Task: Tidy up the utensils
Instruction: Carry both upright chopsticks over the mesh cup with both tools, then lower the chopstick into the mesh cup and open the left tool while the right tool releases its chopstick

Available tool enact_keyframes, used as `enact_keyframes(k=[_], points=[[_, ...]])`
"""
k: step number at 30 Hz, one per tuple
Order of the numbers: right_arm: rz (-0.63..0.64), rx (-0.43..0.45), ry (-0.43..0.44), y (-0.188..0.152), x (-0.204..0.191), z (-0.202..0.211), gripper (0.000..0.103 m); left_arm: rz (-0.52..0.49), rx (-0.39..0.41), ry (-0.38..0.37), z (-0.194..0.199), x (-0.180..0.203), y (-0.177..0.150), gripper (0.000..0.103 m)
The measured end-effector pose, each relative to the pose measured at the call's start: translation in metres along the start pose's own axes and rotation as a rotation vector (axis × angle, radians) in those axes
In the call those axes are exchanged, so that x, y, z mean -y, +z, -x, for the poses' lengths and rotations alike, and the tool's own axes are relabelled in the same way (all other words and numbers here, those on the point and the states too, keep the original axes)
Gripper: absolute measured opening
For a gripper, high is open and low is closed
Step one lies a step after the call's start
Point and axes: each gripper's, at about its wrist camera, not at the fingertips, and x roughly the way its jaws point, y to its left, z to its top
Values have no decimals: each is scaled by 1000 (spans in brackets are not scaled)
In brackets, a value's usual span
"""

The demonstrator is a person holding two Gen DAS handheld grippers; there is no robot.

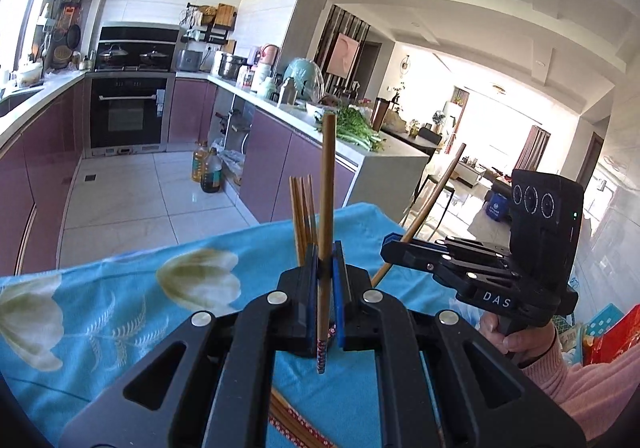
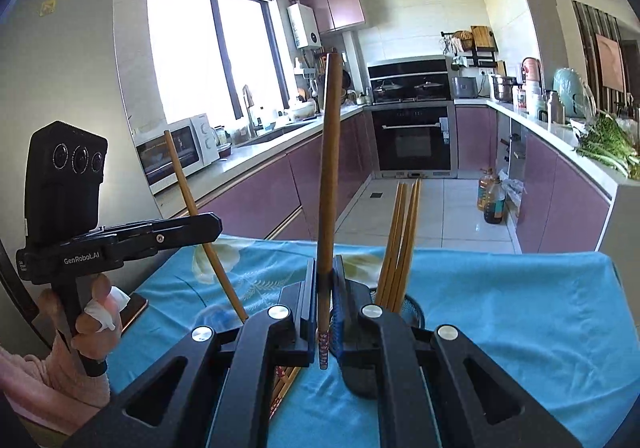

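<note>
My left gripper is shut on a wooden chopstick that stands upright, its patterned end hanging below the jaws. My right gripper is shut on another chopstick, also upright. Each gripper shows in the other's view: the right one with its chopstick slanting up, the left one likewise. Several chopsticks stand in a dark mesh holder just right of my right gripper; they also show in the left wrist view. More chopsticks lie on the blue cloth below.
A blue floral cloth covers the table. A phone lies at its left edge. Beyond are kitchen counters, an oven, oil bottles on the floor and greens on the counter.
</note>
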Motion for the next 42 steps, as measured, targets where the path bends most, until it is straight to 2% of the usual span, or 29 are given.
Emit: enact_keyframes(k=[7, 16, 25, 35, 42], points=[[23, 40, -31, 16, 7, 2, 6, -35, 44, -10, -6, 14, 27, 7], [13, 56, -56, 25, 19, -10, 6, -84, 58, 15, -23, 30, 41, 7], [-10, -28, -80, 9, 26, -40, 6, -133, -84, 47, -62, 33, 23, 7], [-41, -153, -84, -14, 33, -64, 6, -168, -231, 42, -89, 28, 3, 7], [-72, -171, -90, -13, 41, -74, 6, -135, -272, 61, -111, 15, 4, 7]])
